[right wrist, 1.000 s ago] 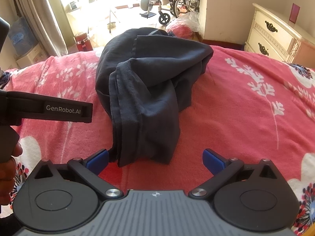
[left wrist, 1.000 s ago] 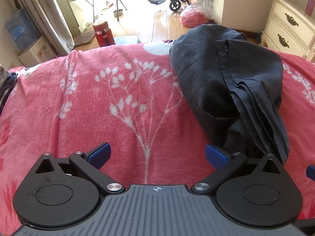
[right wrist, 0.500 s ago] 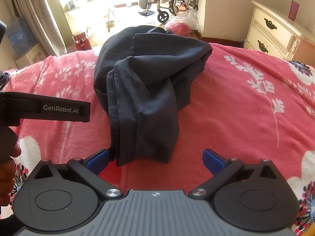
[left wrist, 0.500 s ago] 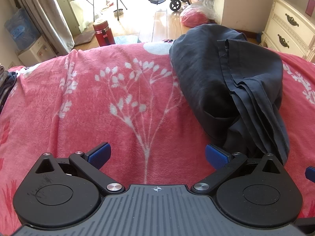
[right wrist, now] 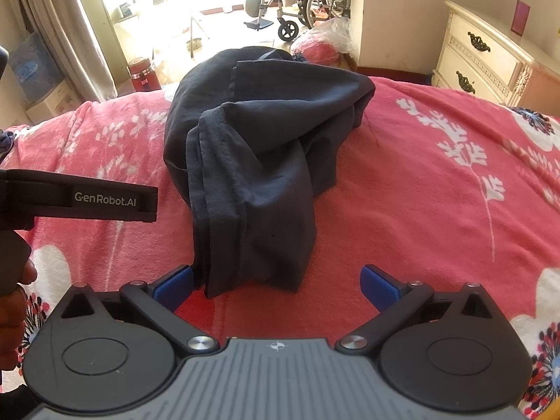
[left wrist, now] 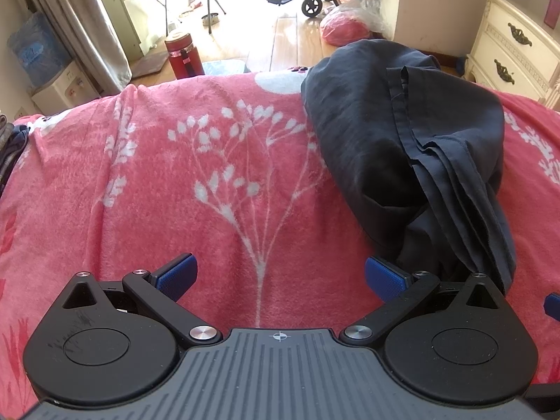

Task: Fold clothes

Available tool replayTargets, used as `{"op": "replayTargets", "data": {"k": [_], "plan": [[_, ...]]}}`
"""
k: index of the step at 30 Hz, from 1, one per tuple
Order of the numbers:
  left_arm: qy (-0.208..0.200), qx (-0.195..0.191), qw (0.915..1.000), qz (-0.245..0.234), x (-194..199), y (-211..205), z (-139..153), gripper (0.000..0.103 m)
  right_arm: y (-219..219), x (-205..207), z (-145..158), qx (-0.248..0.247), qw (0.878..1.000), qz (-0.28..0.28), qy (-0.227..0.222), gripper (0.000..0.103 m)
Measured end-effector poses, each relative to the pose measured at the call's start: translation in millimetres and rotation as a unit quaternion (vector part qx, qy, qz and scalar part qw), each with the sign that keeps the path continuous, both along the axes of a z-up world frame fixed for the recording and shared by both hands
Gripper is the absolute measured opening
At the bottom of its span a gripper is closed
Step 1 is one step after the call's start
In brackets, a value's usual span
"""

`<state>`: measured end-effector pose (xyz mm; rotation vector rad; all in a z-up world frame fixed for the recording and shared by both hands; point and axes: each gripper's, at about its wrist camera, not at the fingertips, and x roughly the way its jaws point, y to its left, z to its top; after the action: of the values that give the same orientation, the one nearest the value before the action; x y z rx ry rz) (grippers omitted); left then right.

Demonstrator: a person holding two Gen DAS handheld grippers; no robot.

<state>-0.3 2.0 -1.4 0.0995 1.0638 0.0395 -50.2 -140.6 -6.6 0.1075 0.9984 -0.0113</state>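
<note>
A dark navy garment (right wrist: 259, 161) lies crumpled in a loose heap on a bed covered by a pink blanket (left wrist: 210, 182) printed with white branches and flowers. Seen from the right wrist camera, the heap sits straight ahead in the middle of the bed, its near hem reaching down between the two blue-padded fingers of the right gripper (right wrist: 276, 281), whose jaws are spread wide and grasp nothing; the cloth's edge lies just beside the left-hand pad. From the left wrist camera, the garment lies to the right, and the left gripper (left wrist: 278, 274) is likewise spread wide and empty, over bare blanket, with the cloth's lower end near its right-hand pad. A hand (right wrist: 14, 301) holds the left gripper's handle at the edge of the right view. Beyond the bed stand a cream dresser (right wrist: 490, 63), a red flask (left wrist: 183, 54) on the wooden floor, and a wheelchair (right wrist: 301, 10) in bright sunlight.
</note>
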Motion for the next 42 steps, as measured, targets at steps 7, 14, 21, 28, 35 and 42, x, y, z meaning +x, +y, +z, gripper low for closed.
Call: {"op": "replayTargets", "data": {"k": [7,14,21,28,35,42], "plan": [[-0.011,-0.015,0.9998,0.000,-0.1,4.0,1.7,0.103,-6.1,4.9,0.9,0.008,1.000,-0.002,-0.008,0.103],[-0.074,-0.032,0.9967,-0.006,6.8,5.8,8.2,0.103,-34.7,19.2,6.7,0.029,0.998,-0.038,-0.045,0.103],[-0.081,-0.070,0.9942,-0.015,25.0,6.9,2.6,0.103,-63.5,28.5,14.9,0.038,0.990,-0.056,-0.120,0.103],[-0.099,-0.082,0.9917,-0.010,44.6,3.7,0.7,0.103,-68.3,51.4,13.1,0.043,0.980,-0.008,-0.192,0.103],[-0.115,-0.079,0.9900,-0.022,58.7,0.0,2.7,0.103,-50.3,61.5,8.6,0.038,0.970,0.072,-0.229,0.103],[-0.124,-0.092,0.9880,-0.010,61.2,-2.3,-3.7,0.095,-35.6,61.5,-4.5,0.014,0.969,0.130,-0.211,0.096]]}}
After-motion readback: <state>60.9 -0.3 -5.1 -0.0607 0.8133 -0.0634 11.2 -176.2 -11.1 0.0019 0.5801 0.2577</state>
